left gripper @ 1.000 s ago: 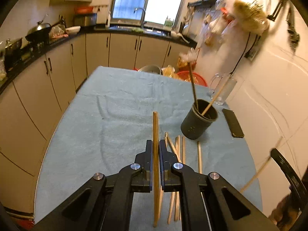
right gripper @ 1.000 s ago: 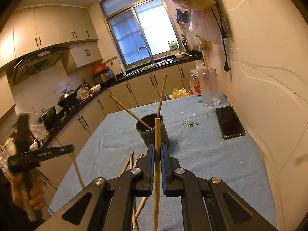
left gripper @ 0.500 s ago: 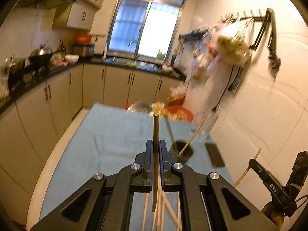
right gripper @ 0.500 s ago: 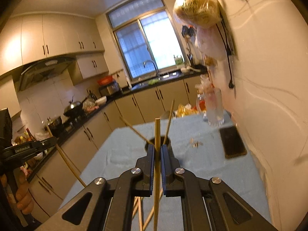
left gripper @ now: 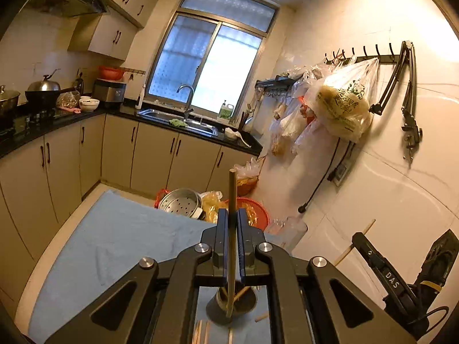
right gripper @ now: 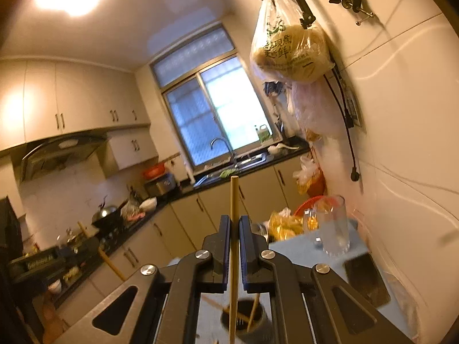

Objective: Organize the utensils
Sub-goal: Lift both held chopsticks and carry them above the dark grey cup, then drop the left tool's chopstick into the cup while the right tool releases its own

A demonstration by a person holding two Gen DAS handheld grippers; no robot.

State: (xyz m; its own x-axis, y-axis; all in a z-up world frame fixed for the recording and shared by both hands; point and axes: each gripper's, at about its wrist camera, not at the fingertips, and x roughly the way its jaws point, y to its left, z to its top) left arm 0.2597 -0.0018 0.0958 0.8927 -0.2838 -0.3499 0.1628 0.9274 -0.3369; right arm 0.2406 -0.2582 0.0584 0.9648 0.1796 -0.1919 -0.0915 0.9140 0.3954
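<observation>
The left gripper [left gripper: 231, 223] is clamping a wooden chopstick [left gripper: 231, 229] upright between its closed jaws, the stick's lower end reaching down into the mouth of a dark utensil cup [left gripper: 231, 306] standing on the blue-cloth-covered table [left gripper: 114, 243] directly beneath. At least one other chopstick is already leaning inside that cup, and several loose chopsticks [left gripper: 200, 335] are lying on the cloth at the table's near edge, just in front of the cup. Past the table's far edge, a perforated steel steamer pot [left gripper: 180, 202] and a red basket [left gripper: 258, 213] are sitting close together.

The right gripper [right gripper: 235, 229] is likewise gripping a second chopstick [right gripper: 233, 243] vertically, jaws pressed tight on it, its lower end hanging over the same cup [right gripper: 246, 321], where two chopsticks are leaning against the rim. Toward the table's far right corner, a clear glass pitcher [right gripper: 332, 229] is standing near the tiled wall, with a black phone [right gripper: 367, 281] lying flat along the right edge, closer in. A full plastic bag [right gripper: 289, 48] is hanging from wall hooks above. At the lower left of the right wrist view, the other handheld gripper is showing, blurred, with its stick angled upward.
</observation>
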